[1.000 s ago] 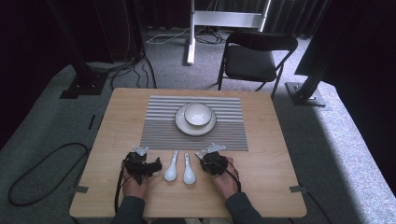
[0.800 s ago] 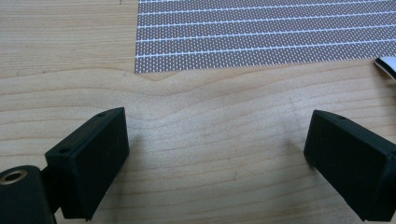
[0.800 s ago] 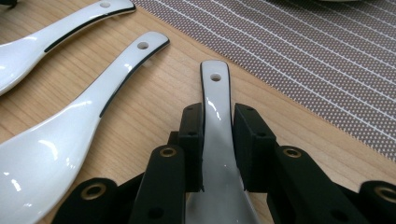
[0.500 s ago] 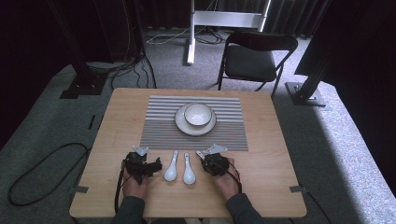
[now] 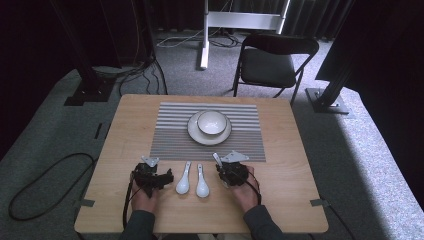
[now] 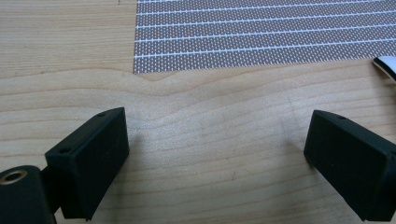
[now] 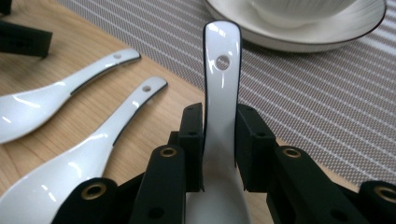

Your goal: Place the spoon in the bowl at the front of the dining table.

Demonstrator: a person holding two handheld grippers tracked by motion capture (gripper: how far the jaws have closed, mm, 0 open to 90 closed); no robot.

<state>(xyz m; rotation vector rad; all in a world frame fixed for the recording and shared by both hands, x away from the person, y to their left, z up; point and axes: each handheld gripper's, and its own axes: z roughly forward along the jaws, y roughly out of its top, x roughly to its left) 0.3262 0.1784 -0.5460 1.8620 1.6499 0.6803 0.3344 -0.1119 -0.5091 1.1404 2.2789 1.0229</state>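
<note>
Right gripper point(image 7: 219, 154): jaws pinch the handle of a glossy white ceramic soup spoon point(image 7: 222, 93), near the wooden table's point(image 5: 280, 175) front edge; spoon bowl cut off below.
Left gripper point(image 6: 219, 149): jaws spread wide over bare wood, nothing between.
Loose spoons: two white ceramic spoons point(image 5: 192, 181) lie between the grippers.
Mat: grey striped placemat point(image 5: 170, 135) carries white plate point(image 5: 194, 134) with white bowl point(image 5: 212, 122).

The spoon point(image 7: 222, 116) in the right claw point(image 7: 219, 140) looks like glossy white ceramic; the claw's pads are matt black plastic. Beneath, the bench point(image 7: 93, 60) shows smooth pale wood, the placemat point(image 7: 327, 107) a woven weave.
</note>
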